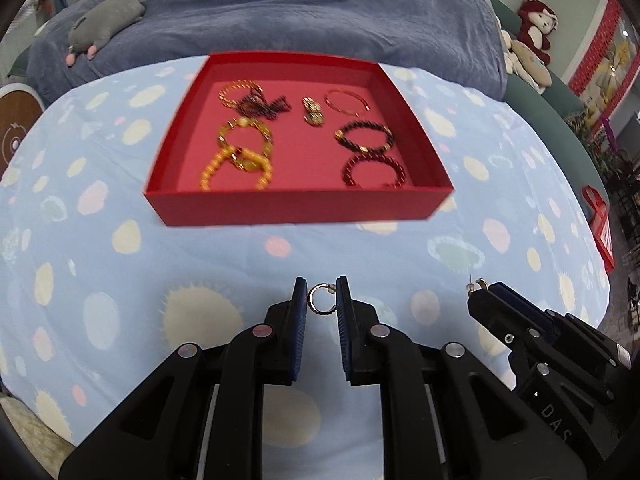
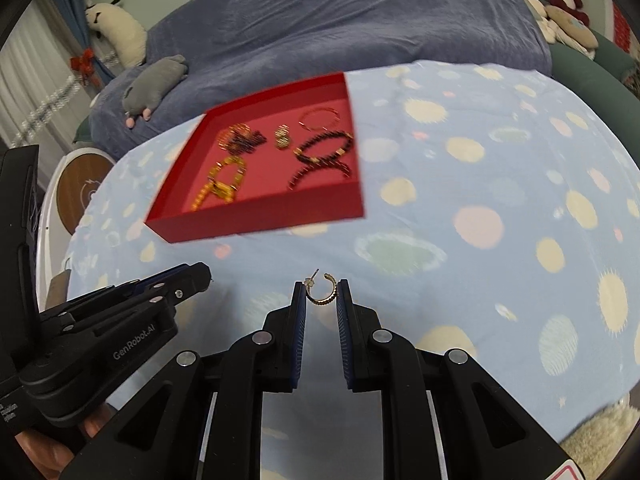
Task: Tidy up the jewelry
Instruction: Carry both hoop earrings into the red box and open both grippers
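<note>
A red tray [image 1: 296, 208] [image 2: 256, 216] sits on the spotted blue cloth and holds several bracelets: gold bead ones [image 1: 240, 160] at the left, dark bead ones [image 1: 370, 152] at the right, and a thin gold bangle [image 1: 345, 101]. My left gripper [image 1: 322, 300] is shut on a small gold hoop earring [image 1: 320, 299], in front of the tray and above the cloth. My right gripper [image 2: 322, 294] is shut on a second gold hoop earring [image 2: 323, 292]. It also shows in the left wrist view [image 1: 478, 286], at the right.
The cloth covers a round table [image 1: 120, 280]. A blue-covered sofa [image 1: 280, 12] stands behind with a grey plush toy [image 1: 106, 20] and stuffed animals [image 1: 534, 32]. A round wooden stool [image 2: 82, 188] is at the left.
</note>
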Tool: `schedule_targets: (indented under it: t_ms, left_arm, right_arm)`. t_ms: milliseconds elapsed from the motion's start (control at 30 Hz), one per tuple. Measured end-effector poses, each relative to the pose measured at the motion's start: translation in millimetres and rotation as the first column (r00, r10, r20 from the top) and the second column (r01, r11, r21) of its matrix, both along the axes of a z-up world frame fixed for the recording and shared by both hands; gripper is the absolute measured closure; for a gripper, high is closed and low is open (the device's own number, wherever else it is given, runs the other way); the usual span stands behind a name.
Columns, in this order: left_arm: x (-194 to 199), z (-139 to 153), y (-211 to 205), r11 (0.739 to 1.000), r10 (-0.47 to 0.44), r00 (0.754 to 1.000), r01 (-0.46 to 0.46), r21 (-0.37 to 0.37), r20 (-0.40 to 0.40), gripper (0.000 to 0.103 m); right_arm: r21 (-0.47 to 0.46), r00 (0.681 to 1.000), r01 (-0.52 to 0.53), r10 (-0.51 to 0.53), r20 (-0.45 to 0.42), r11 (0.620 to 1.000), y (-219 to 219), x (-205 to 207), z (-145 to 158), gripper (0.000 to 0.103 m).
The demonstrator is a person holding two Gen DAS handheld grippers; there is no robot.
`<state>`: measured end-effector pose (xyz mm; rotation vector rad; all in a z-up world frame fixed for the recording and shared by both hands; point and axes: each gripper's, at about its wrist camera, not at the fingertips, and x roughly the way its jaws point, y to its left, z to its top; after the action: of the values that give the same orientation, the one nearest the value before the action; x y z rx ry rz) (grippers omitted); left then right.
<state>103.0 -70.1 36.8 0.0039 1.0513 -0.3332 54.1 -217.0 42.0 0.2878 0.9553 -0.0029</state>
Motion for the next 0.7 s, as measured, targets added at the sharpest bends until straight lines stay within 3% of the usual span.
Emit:
schedule_targets:
  t_ms: [367, 700]
  left_arm:
    - [57.9, 33.9, 17.6, 0.999, 0.05, 0.995, -0.051, 0.009, 0.084, 0.089]
    - [119.8, 41.5, 17.6, 0.997, 0.075, 0.989, -0.078, 0.02, 0.124, 0.089]
  right_arm:
    - [-0.039, 0.992, -0.085, 0.089, 0.093, 0.996, 32.8, 72.0, 37.2, 0.088]
    - [-0.037, 0.992, -0.085, 0.088, 0.093, 0.996, 32.8, 132.9, 33.6, 0.088]
